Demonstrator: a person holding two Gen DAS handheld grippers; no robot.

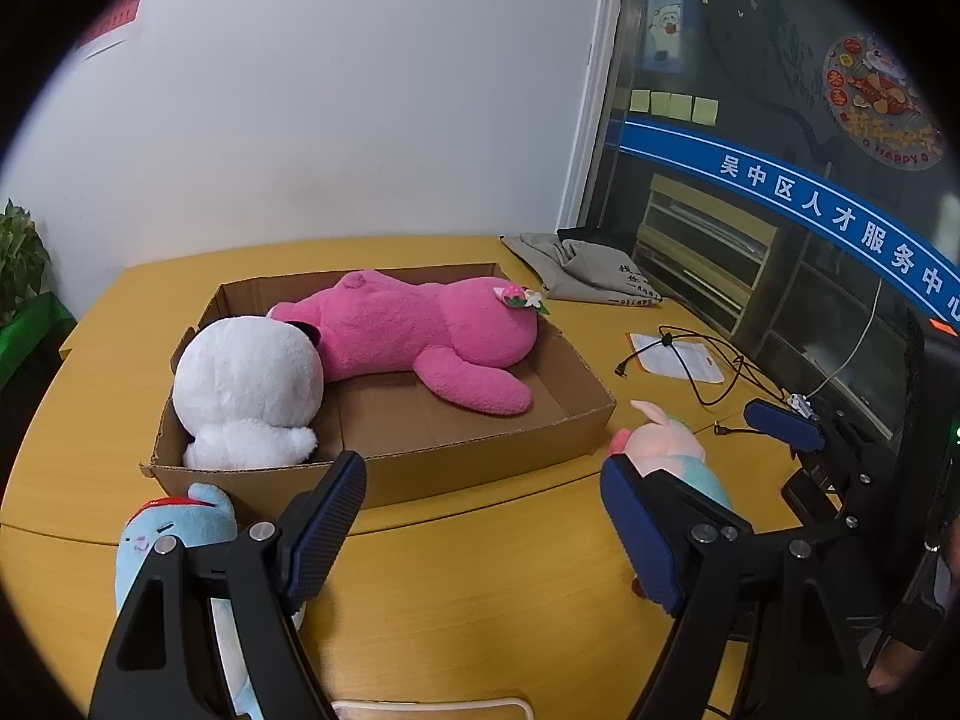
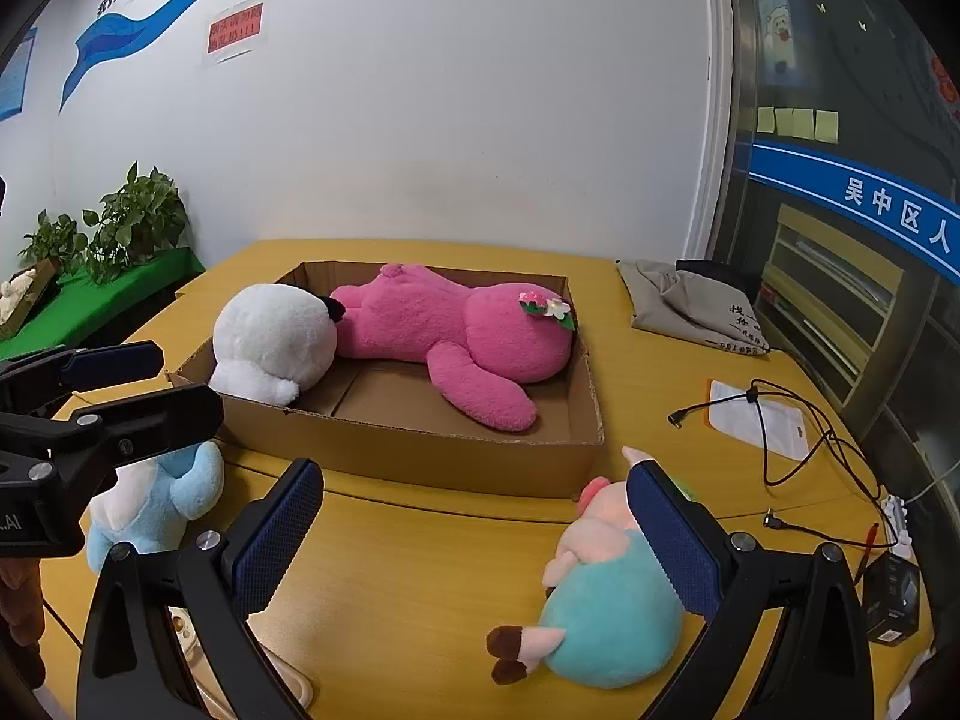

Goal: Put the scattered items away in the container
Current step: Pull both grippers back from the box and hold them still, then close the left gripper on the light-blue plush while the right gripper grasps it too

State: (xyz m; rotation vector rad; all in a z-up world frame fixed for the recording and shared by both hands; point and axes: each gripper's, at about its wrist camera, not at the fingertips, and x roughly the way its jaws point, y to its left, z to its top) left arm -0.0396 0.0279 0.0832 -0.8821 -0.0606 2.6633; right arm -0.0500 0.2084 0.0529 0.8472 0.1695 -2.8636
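On the yellow surface (image 2: 420,588) in front of me sits the shallow cardboard box (image 2: 420,450), and two plush toys already lie inside it: a big pink bear (image 2: 456,336) stretched along the far side, and a white plush (image 2: 270,342) bunched in the near left corner, its head touching the bear.

Two toys are outside the box. A pig plush in a teal dress (image 2: 606,600) lies on its side near the box's right front corner; a light blue plush (image 2: 156,498) sits by the box's left front corner.

My right tool (image 2: 480,546) hangs released over bare surface, jaws wide apart with nothing between them; its right finger stands in front of the pig plush, and I cannot tell whether they touch. My left tool (image 1: 486,528) is likewise released, jaws apart and holding nothing, with the light blue plush just behind its left finger. From the right wrist view I see that left tool (image 2: 156,390) jutting in at the left edge, above the blue plush.

Further right on the surface lie a folded grey cloth bag (image 2: 690,306), a black cable (image 2: 798,438) and a white paper sheet (image 2: 744,420).
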